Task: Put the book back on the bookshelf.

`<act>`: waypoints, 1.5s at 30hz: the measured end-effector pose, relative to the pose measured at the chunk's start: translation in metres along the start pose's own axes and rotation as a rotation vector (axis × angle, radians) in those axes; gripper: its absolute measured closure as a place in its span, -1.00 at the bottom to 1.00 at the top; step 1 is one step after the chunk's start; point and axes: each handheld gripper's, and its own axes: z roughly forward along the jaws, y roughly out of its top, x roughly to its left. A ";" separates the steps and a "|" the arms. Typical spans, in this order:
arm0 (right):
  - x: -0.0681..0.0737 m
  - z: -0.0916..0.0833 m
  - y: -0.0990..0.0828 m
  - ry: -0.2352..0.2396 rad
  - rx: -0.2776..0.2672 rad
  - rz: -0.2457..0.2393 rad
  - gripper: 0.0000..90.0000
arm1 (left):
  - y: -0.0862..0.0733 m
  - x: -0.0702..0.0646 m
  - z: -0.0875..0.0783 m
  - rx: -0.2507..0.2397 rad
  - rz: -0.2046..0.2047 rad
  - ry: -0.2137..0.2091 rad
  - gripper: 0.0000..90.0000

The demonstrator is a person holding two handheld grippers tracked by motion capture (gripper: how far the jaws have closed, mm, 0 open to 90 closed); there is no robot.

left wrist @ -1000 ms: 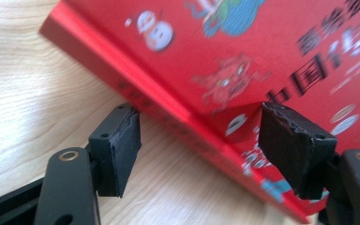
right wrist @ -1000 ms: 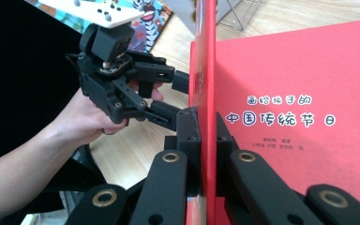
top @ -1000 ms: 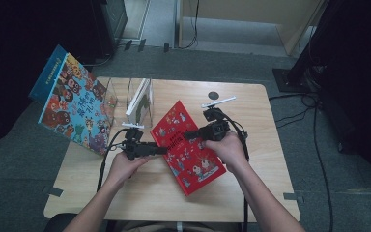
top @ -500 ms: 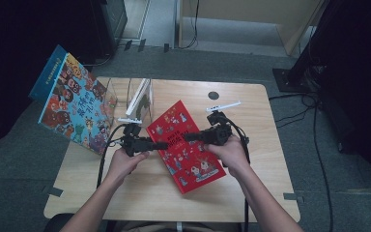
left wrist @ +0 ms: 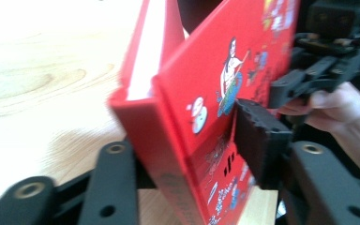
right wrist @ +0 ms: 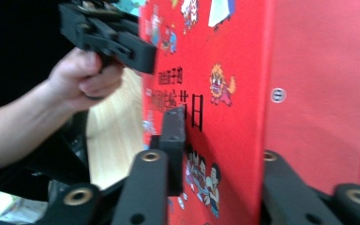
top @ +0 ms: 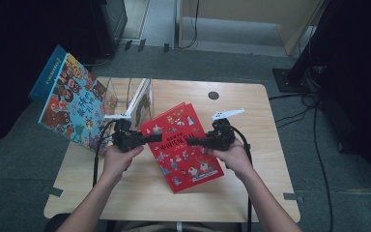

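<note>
In the high view the table point(top: 251, 193) is lit evenly from above, while the surroundings at left and right are lost in near-black shadow. In the left gripper view the wood is washed out to white glare at upper left, and the red book point(left wrist: 243, 75) is smeared by motion blur. In the right gripper view the hand point(right wrist: 82, 70) is rendered soft and the background dark.

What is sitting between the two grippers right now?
The red book spans the stretch between the left gripper and the right gripper; each is clamped on an opposite edge of it. The high view shows this, and both gripper views confirm the grip.
</note>
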 end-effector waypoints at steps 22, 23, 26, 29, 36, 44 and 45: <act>-0.020 -0.011 -0.019 -0.210 0.046 -0.094 0.22 | 0.022 -0.022 -0.016 0.104 0.099 0.007 0.78; -0.024 -0.014 -0.021 -0.245 0.035 -0.082 0.32 | 0.022 -0.022 -0.017 0.106 0.095 0.007 0.78; -0.033 -0.012 -0.024 -0.289 0.046 -0.045 0.55 | 0.024 -0.026 -0.016 0.118 0.105 0.023 0.78; -0.035 -0.009 -0.025 -0.312 0.016 -0.010 0.87 | 0.027 -0.025 -0.019 0.131 0.098 0.029 0.78; -0.033 0.004 -0.022 -0.353 0.015 -0.027 0.90 | 0.035 -0.031 -0.020 0.190 0.083 0.058 0.77; -0.029 0.011 -0.020 -0.387 -0.002 -0.033 0.98 | 0.048 -0.036 -0.017 0.265 0.062 0.099 0.74; -0.030 0.011 -0.020 -0.387 -0.007 -0.034 0.98 | 0.050 -0.036 -0.016 0.269 0.058 0.101 0.73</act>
